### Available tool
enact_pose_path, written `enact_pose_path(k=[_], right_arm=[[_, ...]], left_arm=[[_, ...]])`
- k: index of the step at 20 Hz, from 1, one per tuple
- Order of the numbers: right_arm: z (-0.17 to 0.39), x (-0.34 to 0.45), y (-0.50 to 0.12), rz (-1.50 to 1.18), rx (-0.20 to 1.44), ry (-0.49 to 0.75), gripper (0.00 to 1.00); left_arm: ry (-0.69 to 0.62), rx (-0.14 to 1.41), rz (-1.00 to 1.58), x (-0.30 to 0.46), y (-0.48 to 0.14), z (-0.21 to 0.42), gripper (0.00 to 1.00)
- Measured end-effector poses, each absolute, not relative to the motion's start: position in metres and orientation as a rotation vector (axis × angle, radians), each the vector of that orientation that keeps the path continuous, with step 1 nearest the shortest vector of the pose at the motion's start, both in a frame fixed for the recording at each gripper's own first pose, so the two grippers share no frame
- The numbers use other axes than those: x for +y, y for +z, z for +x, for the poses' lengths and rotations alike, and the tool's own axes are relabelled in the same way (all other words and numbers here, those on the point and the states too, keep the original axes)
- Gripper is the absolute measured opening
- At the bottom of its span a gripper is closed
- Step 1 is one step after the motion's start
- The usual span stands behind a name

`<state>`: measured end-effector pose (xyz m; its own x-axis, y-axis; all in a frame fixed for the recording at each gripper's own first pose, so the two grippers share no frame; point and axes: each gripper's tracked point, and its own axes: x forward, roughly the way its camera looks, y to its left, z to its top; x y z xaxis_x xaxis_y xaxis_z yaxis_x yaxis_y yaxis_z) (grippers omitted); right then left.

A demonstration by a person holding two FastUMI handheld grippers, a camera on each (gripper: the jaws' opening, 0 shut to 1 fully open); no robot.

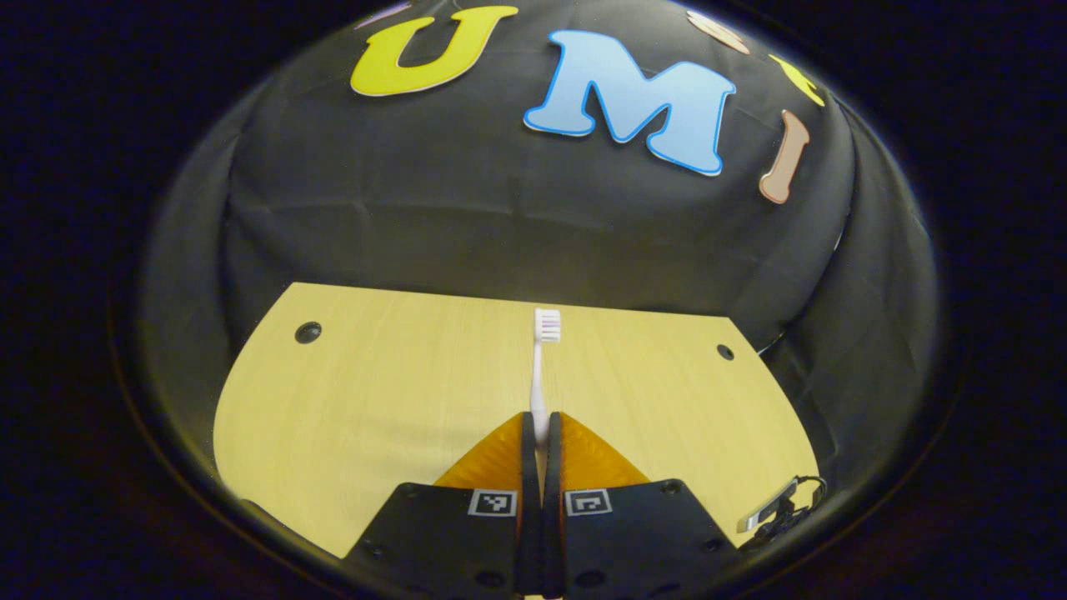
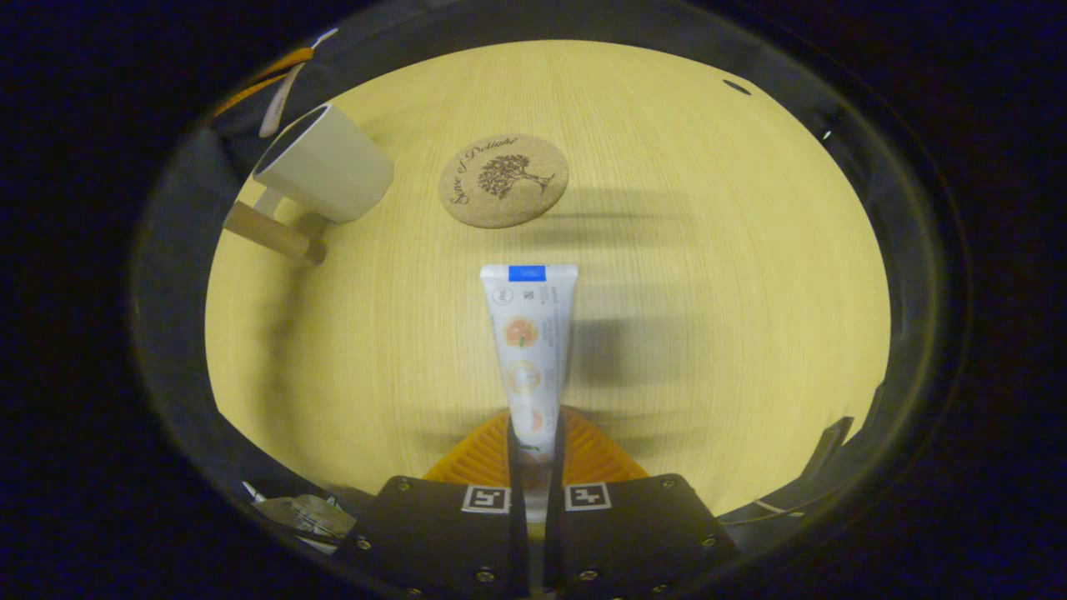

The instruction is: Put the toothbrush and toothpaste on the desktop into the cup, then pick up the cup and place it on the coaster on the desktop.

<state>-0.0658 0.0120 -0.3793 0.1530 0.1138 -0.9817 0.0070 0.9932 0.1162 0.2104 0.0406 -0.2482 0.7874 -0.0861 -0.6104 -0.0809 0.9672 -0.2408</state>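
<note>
Pale wood-grain laminate covers the desktop (image 2: pixel 708 275), smooth and matte, with small dark round holes near its far corners. On it lies a round cork coaster (image 2: pixel 503 181), grainy and printed with a dark tree and script. Just left of the coaster stands a white cup (image 2: pixel 327 165), cylindrical and smooth, with a light wooden rod-shaped handle (image 2: pixel 268 234) jutting from its side toward the camera; its dark inside cannot be made out.

Nearer than the coaster, the right gripper (image 2: pixel 534 437) is raised above the desktop and looks down on it, its two fingers pressed on the cap end of a white plastic toothpaste tube (image 2: pixel 529 333). The tube's flat crimped end, marked with a blue strip, points toward the coaster, and the tube casts a soft shadow to its right.

In the left gripper view, the left gripper (image 1: pixel 540 433) is held level over the desktop, fingers clamped on the handle of a slim white toothbrush (image 1: pixel 540 367), whose bristled head points at the black cloth wall (image 1: pixel 500 225).
</note>
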Motion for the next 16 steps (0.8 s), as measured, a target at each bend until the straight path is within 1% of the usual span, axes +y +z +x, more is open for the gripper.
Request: enact_pose_path(k=[4, 11, 12, 13, 14, 15, 16], right_arm=[[-0.066, 0.012, -0.379, 0.104, 1.419, 0.069, 0.1], [-0.066, 0.013, -0.379, 0.108, 1.416, 0.057, 0.1], [-0.065, 0.012, -0.378, 0.107, 1.414, 0.056, 0.1], [-0.065, 0.013, -0.378, 0.106, 1.412, 0.056, 0.1], [-0.065, 0.013, -0.378, 0.109, 1.41, 0.053, 0.1], [-0.065, 0.013, -0.378, 0.114, 1.407, 0.05, 0.1], [-0.065, 0.013, -0.378, 0.123, 1.402, 0.045, 0.1]], left_arm=[[0.005, 0.645, -0.252, 0.048, -0.263, 0.206, 0.07], [0.004, 0.68, -0.2, 0.048, -0.295, 0.191, 0.07], [0.002, 0.688, -0.196, 0.047, -0.297, 0.19, 0.12], [-0.002, 0.692, -0.198, 0.046, -0.299, 0.187, 0.07], [-0.002, 0.694, -0.197, 0.047, -0.3, 0.184, 0.07], [-0.003, 0.692, -0.195, 0.048, -0.301, 0.182, 0.14], [-0.008, 0.696, -0.196, 0.048, -0.302, 0.179, 0.12]])
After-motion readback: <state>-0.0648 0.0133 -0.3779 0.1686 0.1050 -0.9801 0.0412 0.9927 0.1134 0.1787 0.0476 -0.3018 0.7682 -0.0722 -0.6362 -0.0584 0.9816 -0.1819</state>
